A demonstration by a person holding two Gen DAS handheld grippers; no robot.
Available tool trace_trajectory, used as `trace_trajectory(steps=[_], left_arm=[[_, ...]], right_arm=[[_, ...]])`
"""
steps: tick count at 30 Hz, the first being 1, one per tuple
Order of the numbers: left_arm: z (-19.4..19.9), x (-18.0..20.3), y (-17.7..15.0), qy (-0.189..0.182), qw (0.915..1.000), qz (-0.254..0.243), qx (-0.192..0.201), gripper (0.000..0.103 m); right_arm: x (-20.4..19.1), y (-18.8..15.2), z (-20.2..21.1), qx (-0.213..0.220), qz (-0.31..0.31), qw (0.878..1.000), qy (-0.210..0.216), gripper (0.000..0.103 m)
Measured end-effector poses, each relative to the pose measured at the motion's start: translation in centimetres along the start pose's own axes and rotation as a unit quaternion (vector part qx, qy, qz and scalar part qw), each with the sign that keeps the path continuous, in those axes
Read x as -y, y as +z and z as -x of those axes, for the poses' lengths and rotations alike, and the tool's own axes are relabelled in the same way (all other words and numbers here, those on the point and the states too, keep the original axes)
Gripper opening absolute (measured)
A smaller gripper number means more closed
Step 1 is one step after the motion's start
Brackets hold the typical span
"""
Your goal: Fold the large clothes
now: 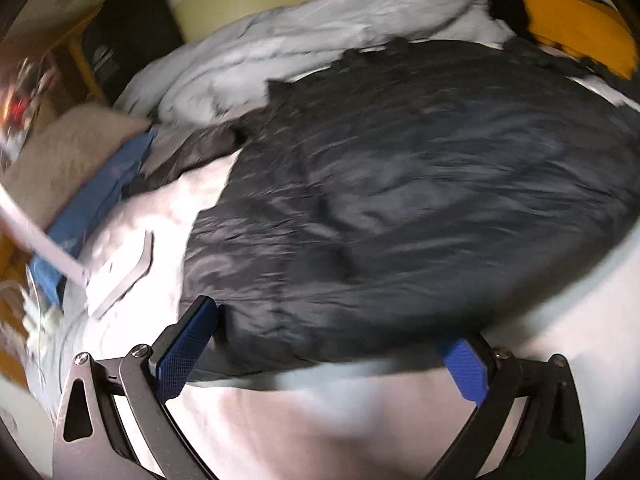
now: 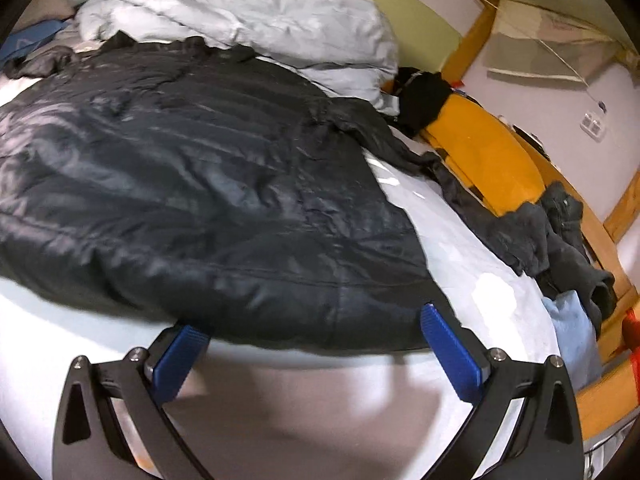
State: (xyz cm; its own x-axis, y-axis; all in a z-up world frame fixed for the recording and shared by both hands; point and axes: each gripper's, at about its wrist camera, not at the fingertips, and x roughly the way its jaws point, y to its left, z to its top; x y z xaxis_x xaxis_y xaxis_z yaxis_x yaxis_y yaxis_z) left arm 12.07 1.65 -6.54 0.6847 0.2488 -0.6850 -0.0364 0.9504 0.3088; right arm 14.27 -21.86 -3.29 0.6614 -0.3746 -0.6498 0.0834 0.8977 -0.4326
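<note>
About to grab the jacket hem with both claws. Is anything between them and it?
Nothing visible. The left claw and right claw are open right at the near hem of the jacket, with only bare sheet around it.

White-sheeted bed, wooden frame, pale wall behind.

No text, label, brand or number can be read in either view; both are motion-blurred.
</note>
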Motion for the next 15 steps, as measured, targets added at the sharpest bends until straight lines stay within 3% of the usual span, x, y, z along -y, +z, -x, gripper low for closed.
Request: trace_trajectory(steps=[2,4,6,8,9,11,15], left_arm=[[-0.5,-1.3,0.3,0.001,0.9997,0.024,-0.005,0.099],[-1.0,-2.3,0.4,-0.039,0.9979,0.047,-0.023,0.074],[-1.1,-2.6,0.4,-0.056,0.9967,0.051,-0.029,0.049],[-0.9,-2.2,0.4,-0.062,0.9969,0.041,-0.026,0.029],[-0.5,-2.1,0.5,-0.065,0.9969,0.039,-0.023,0.025],[0.4,-1.8,0.6,-0.060,0.9974,0.037,-0.012,0.024],[2.6,-2.2,0.0,-0.061,0.9967,0.045,-0.028,0.023]], right_arm=[[0.3,0.2,-0.2,0.000,-0.003,1.000,-0.003,0.103],[0.4,0.1,-0.4,-0.001,-0.006,1.000,-0.002,0.103],[0.6,0.1,-0.4,0.009,-0.020,1.000,-0.013,0.084],[0.6,0.3,-0.6,0.012,-0.028,0.999,0.013,0.033],[0.5,0.3,-0.6,0.009,-0.032,0.999,0.035,0.025],[0.5,0.2,-0.1,0.013,-0.038,0.999,0.033,0.019],[1.1,-0.7,2.5,0.031,-0.047,0.998,0.041,0.016]])
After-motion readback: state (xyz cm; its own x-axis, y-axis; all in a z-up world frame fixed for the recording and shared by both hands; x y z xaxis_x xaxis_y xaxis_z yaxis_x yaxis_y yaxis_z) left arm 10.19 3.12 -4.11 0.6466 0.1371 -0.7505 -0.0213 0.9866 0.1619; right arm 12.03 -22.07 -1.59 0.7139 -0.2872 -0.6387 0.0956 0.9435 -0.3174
